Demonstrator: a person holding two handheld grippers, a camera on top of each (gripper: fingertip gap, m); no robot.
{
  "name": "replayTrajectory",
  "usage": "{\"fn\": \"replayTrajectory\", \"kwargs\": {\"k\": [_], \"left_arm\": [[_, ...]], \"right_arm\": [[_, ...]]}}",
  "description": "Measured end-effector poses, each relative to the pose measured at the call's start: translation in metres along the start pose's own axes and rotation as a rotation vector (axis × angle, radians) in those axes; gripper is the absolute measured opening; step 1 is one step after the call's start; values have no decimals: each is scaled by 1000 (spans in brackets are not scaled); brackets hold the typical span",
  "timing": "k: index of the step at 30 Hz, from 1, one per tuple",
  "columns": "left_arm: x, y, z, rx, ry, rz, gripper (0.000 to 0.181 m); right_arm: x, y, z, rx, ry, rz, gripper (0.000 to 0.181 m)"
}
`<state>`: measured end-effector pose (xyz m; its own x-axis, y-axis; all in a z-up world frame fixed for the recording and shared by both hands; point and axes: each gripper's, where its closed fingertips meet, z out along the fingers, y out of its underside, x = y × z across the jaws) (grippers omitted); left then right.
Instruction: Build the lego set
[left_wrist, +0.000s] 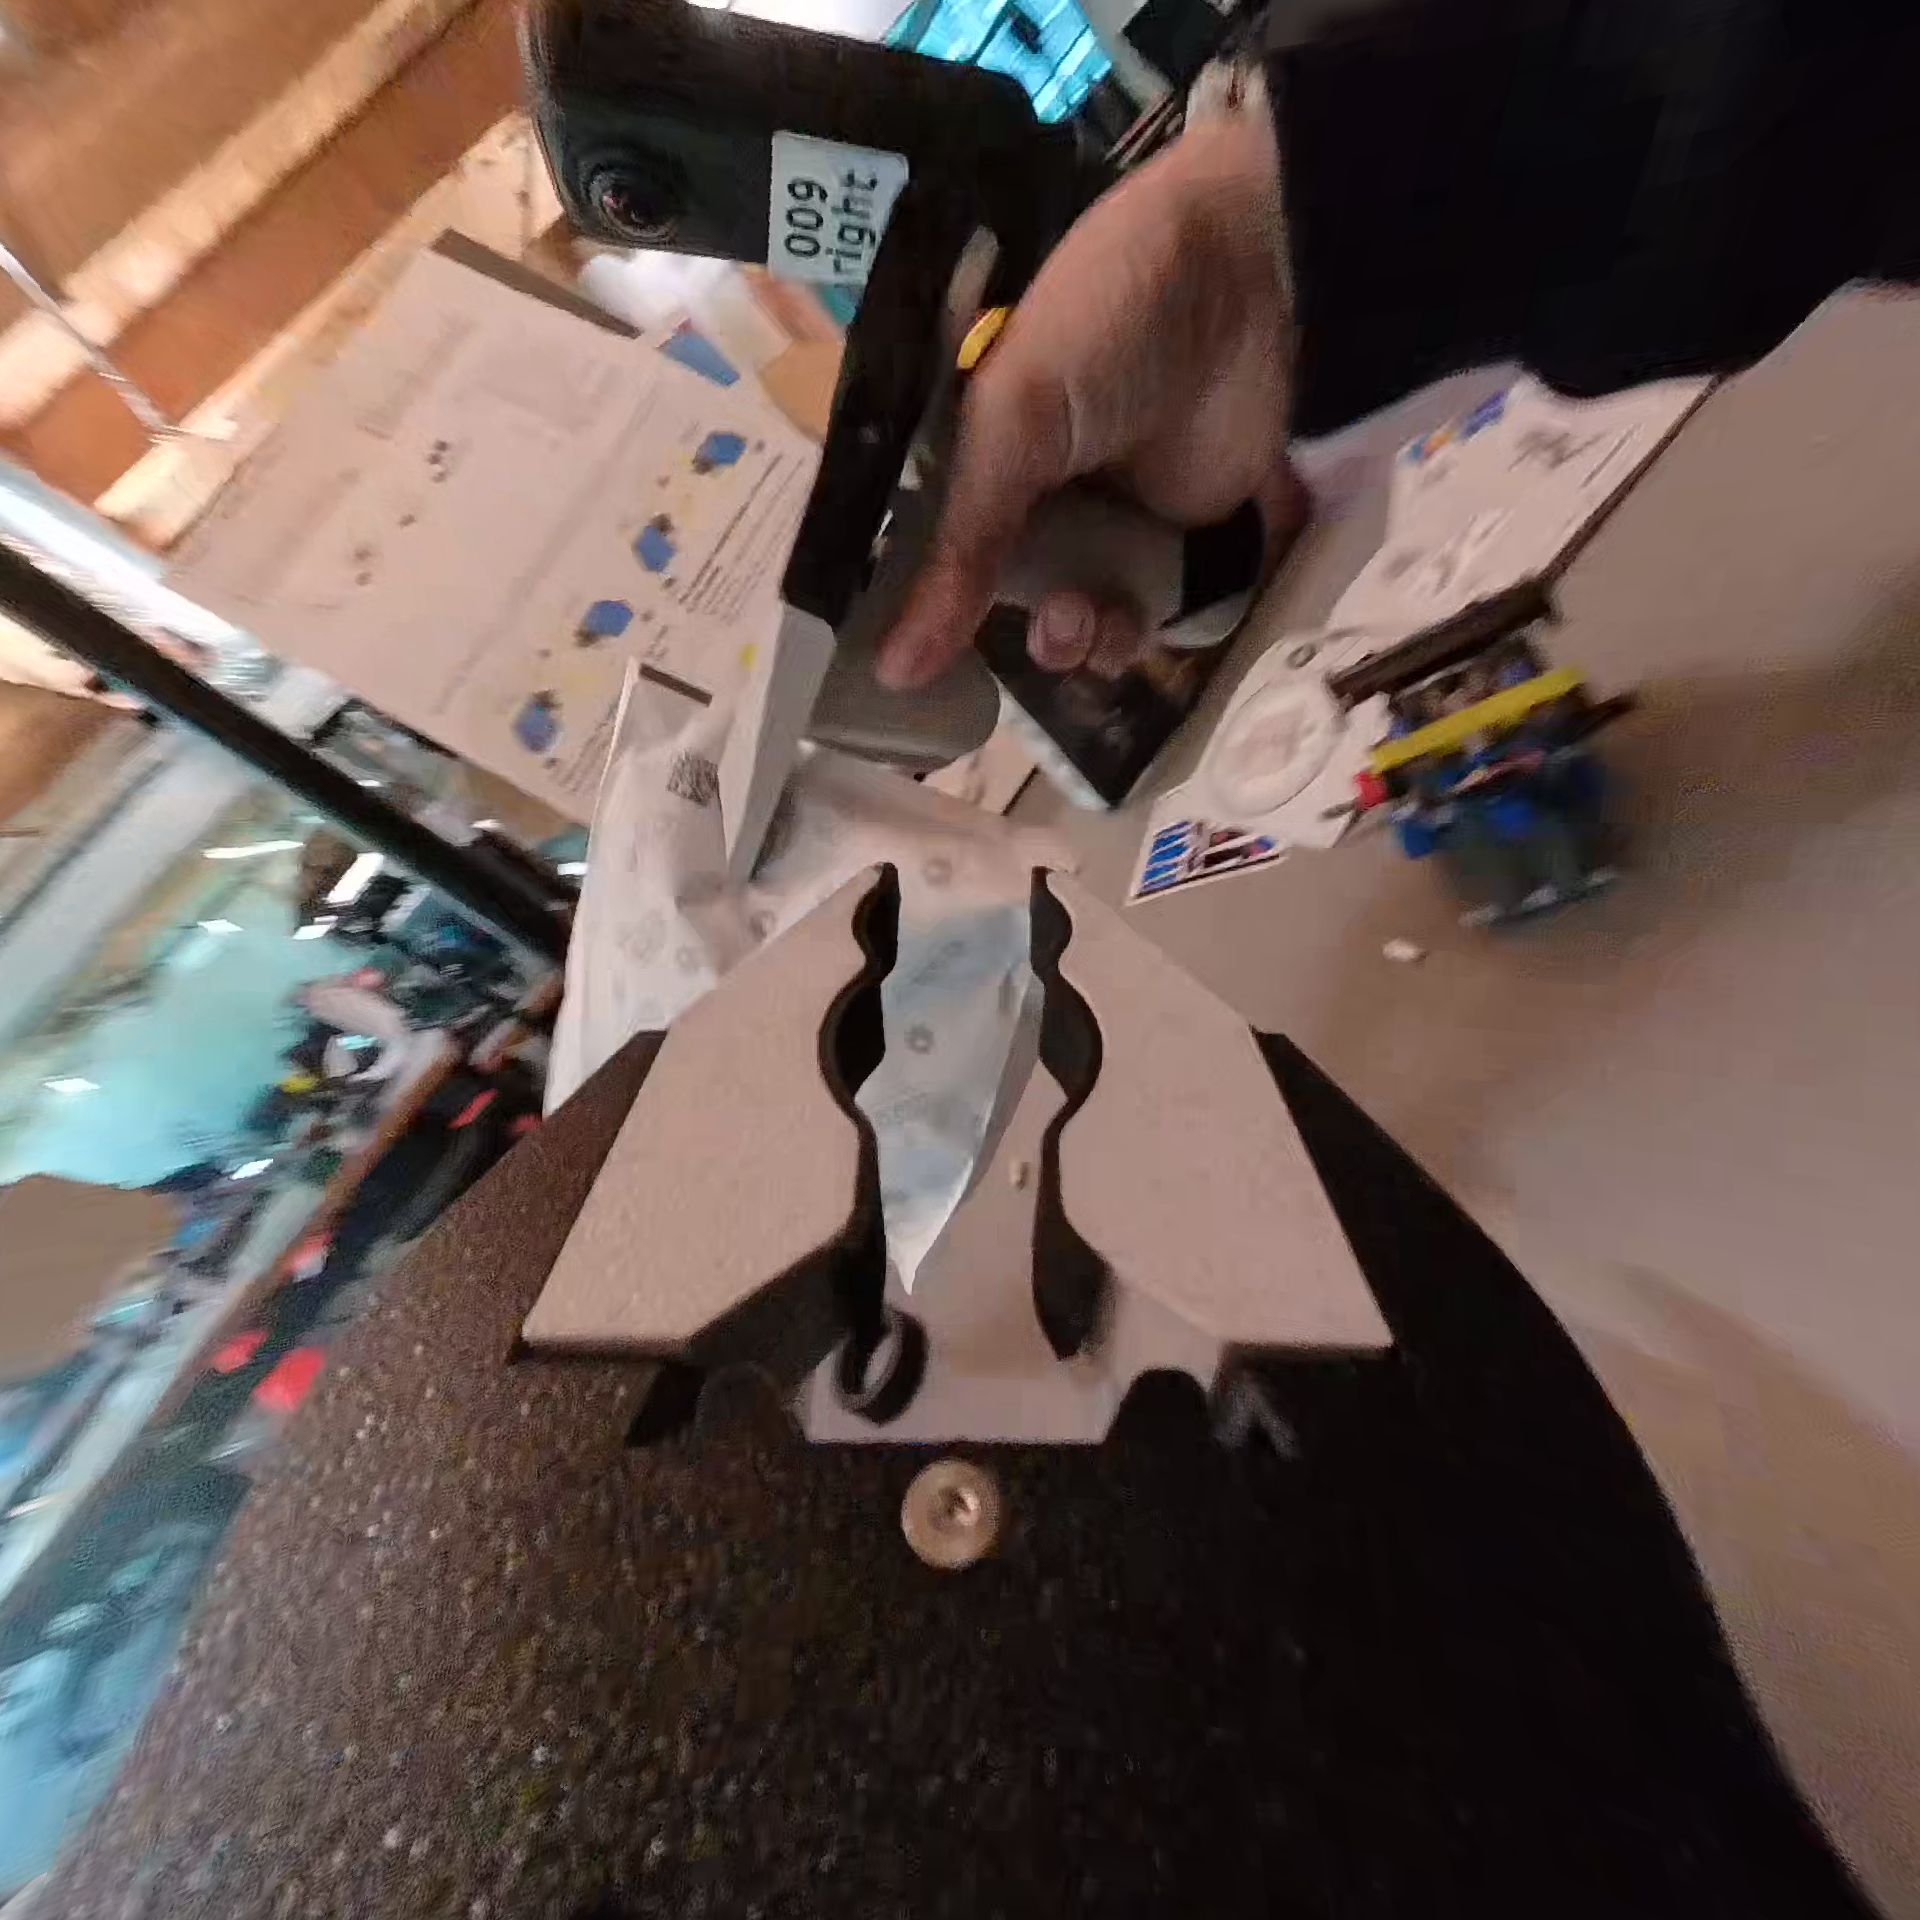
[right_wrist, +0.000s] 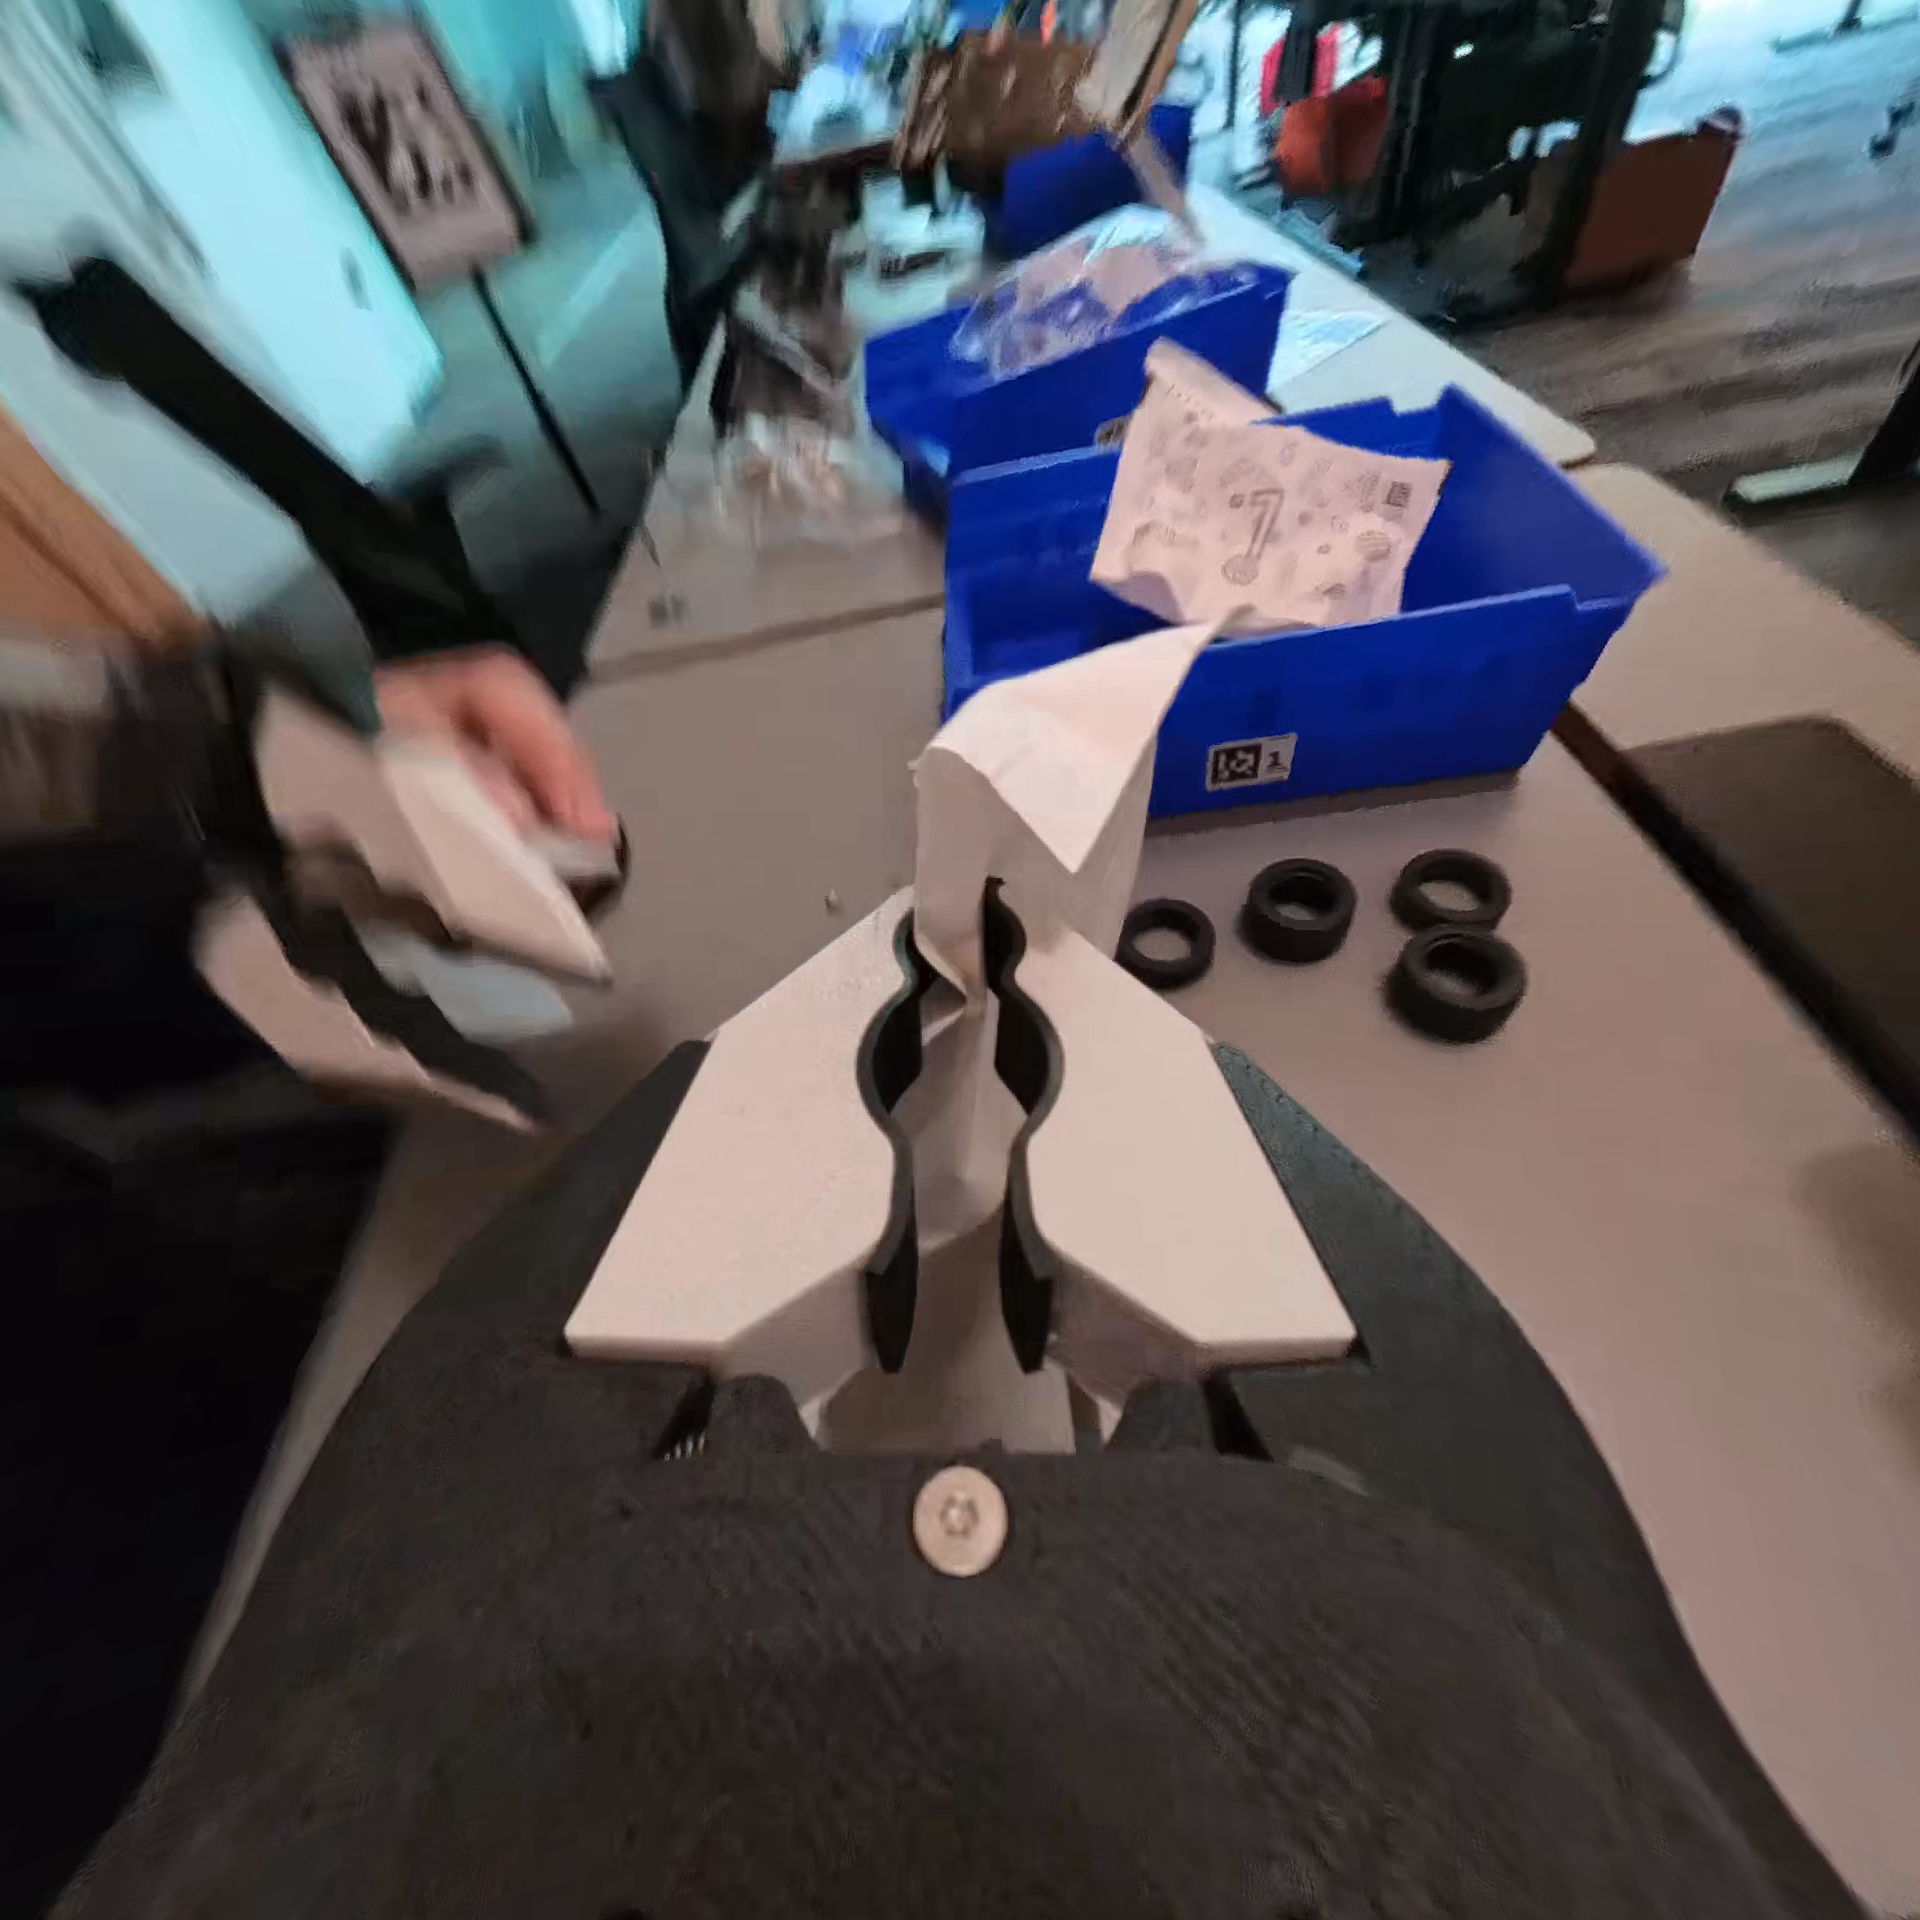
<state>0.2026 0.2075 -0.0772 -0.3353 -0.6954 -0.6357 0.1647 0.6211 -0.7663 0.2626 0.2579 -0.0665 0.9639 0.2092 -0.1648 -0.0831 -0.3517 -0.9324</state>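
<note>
A partly built blue-and-yellow Lego model stands on the table beside open instructions. The right gripper is clenched on a white paper parts bag; paper shows between the left gripper's fingers, but I cannot tell whether they pinch it. Four black tyres lie unmounted near a blue bin, suggesting much remains.

The left gripper is hanging over the tabletop with its jaws slightly apart; a crumpled white bag is showing in the gap, though whether it is pinched cannot be told. Beyond it, a hand is holding the right gripper, its tips pointing down at printed white paper. An instruction sheet is lying farther back. A blue, black and yellow lego model is standing to the right, blurred, beside a sticker sheet.
</note>
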Motion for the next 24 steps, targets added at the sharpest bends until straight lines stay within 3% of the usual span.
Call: {"fn": "replayTrajectory", "kwargs": {"k": [2,4,6,11,14,16,18,20,24], "left_arm": [[-16,-28,-10,58,111,-110,25],[-28,-41,-15,12,244,-103,30],[-37,-45,-14,-65,352,-22,36],[-25,-37,-9,-205,705,66,28],[-7,-39,-12,-213,991,-106,36],[6,-37,-18,-273,1193,-250,57],[18,-37,-26,-309,1362,-348,54],[21,-37,-21,-277,1392,-355,37],[10,-41,-18,-201,1361,-388,20]], "right_arm": [[-16,15,-3,-132,-36,-198,5],[-32,27,-6,-248,-87,-295,4],[-48,31,-8,-285,-144,-342,2],[-81,41,-15,-300,-264,-504,0],[-95,48,-20,-315,-325,-578,0],[-105,46,-23,-300,-357,-608,0],[-111,42,-27,-284,-375,-611,0],[-112,44,-31,-291,-383,-601,0],[-102,44,-33,-252,-337,-515,0]]}}
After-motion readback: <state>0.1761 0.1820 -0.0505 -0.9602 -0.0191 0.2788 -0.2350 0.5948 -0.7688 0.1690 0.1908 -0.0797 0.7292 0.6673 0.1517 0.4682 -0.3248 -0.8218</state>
